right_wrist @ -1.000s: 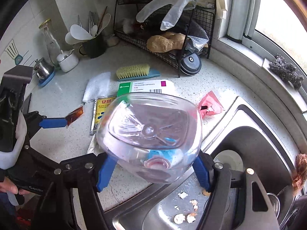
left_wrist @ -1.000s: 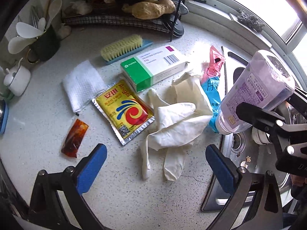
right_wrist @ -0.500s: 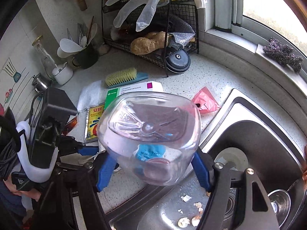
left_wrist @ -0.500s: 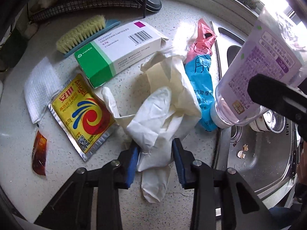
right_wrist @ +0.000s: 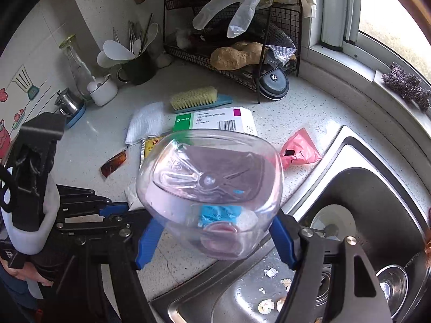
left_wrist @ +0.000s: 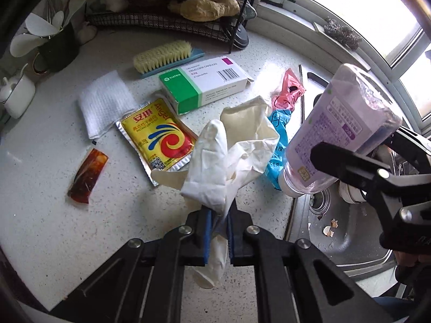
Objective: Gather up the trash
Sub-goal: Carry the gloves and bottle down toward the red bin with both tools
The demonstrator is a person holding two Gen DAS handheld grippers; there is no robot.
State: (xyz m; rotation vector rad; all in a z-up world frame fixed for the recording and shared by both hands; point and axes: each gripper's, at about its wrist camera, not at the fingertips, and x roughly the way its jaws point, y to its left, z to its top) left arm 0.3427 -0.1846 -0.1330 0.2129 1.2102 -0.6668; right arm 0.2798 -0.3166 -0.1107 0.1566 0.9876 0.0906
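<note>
Our left gripper [left_wrist: 217, 224] has its jaws pressed together on the crumpled white gloves [left_wrist: 231, 150], which hang lifted above the speckled counter [left_wrist: 54, 215]; our right gripper [right_wrist: 212, 238] is clamped on the sides of a clear bottle [right_wrist: 210, 185], held bottom-forward over the edge of the sink [right_wrist: 358, 188].

We judge the hold on the gloves to be the weak point: only a thin fold sits between the pads, so a quick swing could let the limp bundle slide out. The bottle is smooth and rounded, so it may twist in our grip.

More trash lies on the counter: a yellow sachet [left_wrist: 157, 134], a brown sauce packet [left_wrist: 87, 176], a green-and-white box [left_wrist: 204, 83], a pink and blue wrapper [left_wrist: 281, 123] and a white cloth [left_wrist: 103, 102]. With both grippers full, we cannot take these yet. No bin shows in either view
</note>
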